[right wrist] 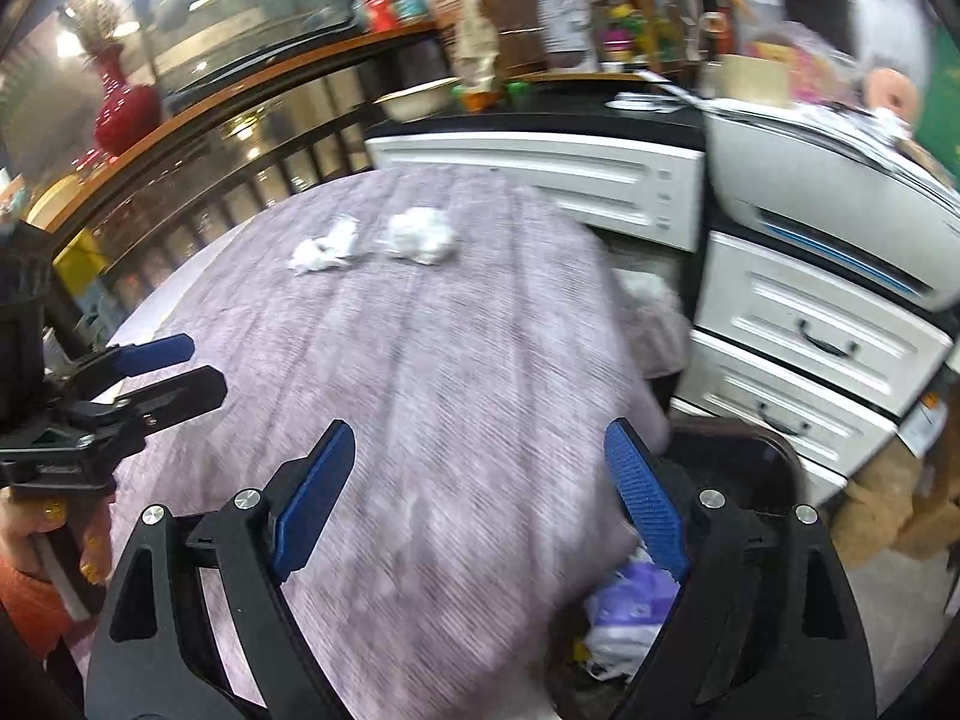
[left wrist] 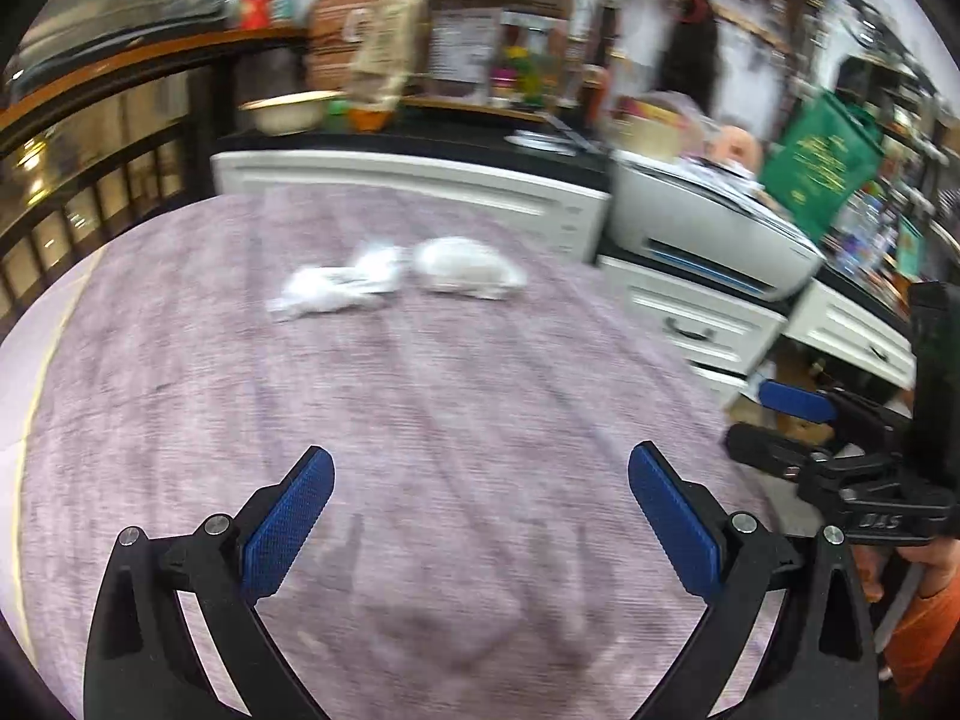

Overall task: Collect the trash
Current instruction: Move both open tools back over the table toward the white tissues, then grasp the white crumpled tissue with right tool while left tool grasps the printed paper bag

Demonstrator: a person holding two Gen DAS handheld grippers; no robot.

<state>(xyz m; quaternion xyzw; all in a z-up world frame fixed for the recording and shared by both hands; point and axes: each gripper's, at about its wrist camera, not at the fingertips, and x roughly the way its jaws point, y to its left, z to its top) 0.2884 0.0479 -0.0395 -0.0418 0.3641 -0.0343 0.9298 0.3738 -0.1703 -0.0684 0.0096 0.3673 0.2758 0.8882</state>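
Observation:
Two crumpled white paper wads lie on the purple tablecloth at the far side: a flatter one point(left wrist: 336, 288) point(right wrist: 324, 249) on the left and a rounder one point(left wrist: 465, 267) point(right wrist: 420, 234) on the right, close together. My left gripper point(left wrist: 480, 480) is open and empty, held above the near part of the table, well short of the wads. My right gripper point(right wrist: 480, 456) is open and empty over the table's right edge. A dark trash bin point(right wrist: 762, 468) with a purple-white bag point(right wrist: 630, 606) inside stands below the right gripper.
The round table point(left wrist: 420, 420) has its edge close on the right. White drawer cabinets point(right wrist: 798, 336) and a printer point(left wrist: 708, 228) stand behind and to the right. A dark railing point(right wrist: 228, 180) runs along the left. Each gripper shows in the other's view, right point(left wrist: 780, 420) and left point(right wrist: 168, 372).

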